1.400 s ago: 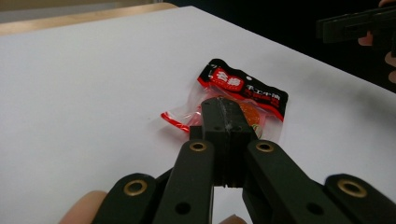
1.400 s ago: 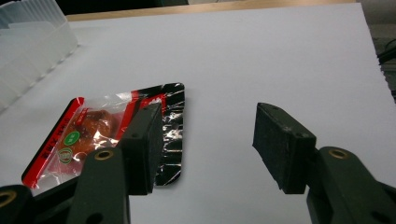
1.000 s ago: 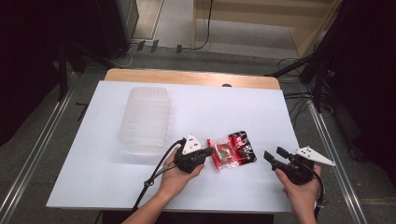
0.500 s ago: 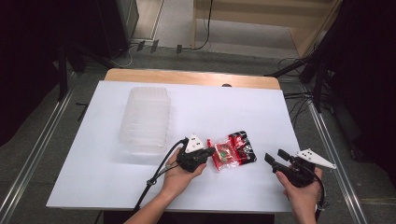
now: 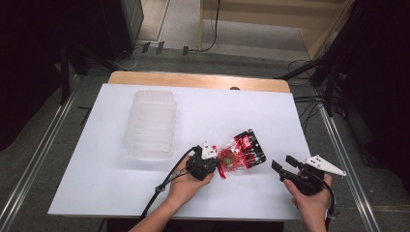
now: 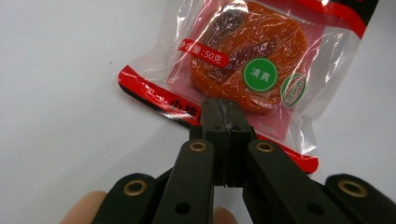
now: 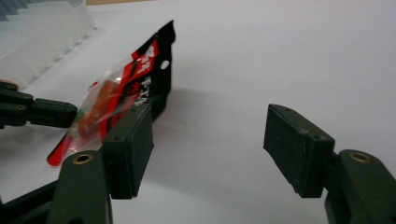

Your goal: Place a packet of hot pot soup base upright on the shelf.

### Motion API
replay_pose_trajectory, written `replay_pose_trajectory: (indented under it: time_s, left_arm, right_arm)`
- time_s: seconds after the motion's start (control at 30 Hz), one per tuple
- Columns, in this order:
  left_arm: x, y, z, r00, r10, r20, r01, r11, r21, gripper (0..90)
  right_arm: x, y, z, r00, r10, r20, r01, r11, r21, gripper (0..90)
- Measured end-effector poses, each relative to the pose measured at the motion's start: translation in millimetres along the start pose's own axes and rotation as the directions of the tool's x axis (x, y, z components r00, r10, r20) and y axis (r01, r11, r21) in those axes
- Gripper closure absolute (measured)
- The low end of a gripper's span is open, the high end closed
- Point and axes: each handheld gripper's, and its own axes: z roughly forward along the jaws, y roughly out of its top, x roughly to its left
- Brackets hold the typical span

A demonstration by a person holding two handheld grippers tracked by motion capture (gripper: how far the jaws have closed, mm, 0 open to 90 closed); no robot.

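White surface (image 5: 121, 193) carries everything. Toward its far left lies a clear ribbed plastic container (image 5: 149, 123), well apart from both hands. Near the front edge, a red and black snack packet (image 5: 240, 153) with an orange piece inside sits tilted, its near edge pinched in the left claw (image 6: 223, 122), whose jaws press together on it. Right claw (image 5: 284, 163) hovers near the packet, jaws spread wide, holding nothing.
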Motion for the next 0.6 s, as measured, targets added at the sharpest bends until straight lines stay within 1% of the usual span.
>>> replay_pose_trajectory:
  time_s: [0.1,0.23,0.33,0.4,0.47,0.5,0.6]
  left_arm:
    - [-0.3,-0.4,0.0,1.0,-0.002,-0.001,0.002,1.0,-0.001,90.0]
    - [0.9,-0.3,-0.1,1.0,-0.009,0.005,0.009,1.0,0.0,90.0]
    - [1.1,-0.4,0.0,0.9999,-0.015,0.008,0.015,0.9999,-0.001,90.0]
    - [1.6,-0.4,0.0,0.9998,-0.016,0.013,0.016,0.9999,-0.002,90.0]
    - [1.8,-0.4,-0.1,0.9998,-0.016,0.013,0.016,0.9999,-0.001,90.0]
    - [1.5,-0.5,-0.1,0.9998,-0.015,0.01,0.015,0.9999,-0.001,90.0]
    - [1.2,-0.5,0.0,0.9999,-0.013,0.008,0.013,0.9999,-0.002,90.0]
  right_arm:
    - [4.2,2.4,1.2,0.9996,0.0,-0.028,0.0,1.0,-0.004,32.6]
    - [9.2,5.4,5.0,0.9975,0.018,-0.068,-0.018,1.0,0.002,34.0]
    - [10.7,8.5,11.0,0.9941,0.044,-0.099,-0.043,0.999,0.01,35.9]
    - [11.7,10.4,15.9,0.9926,0.062,-0.105,-0.06,0.998,0.02,37.1]
    - [11.6,11.6,22.6,0.9884,0.087,-0.125,-0.083,0.996,0.032,37.1]
    - [11.7,11.9,26.1,0.9847,0.106,-0.139,-0.101,0.994,0.043,37.6]
    - [11.3,12.2,38.2,0.9764,0.144,-0.161,-0.136,0.989,0.06,39.3]
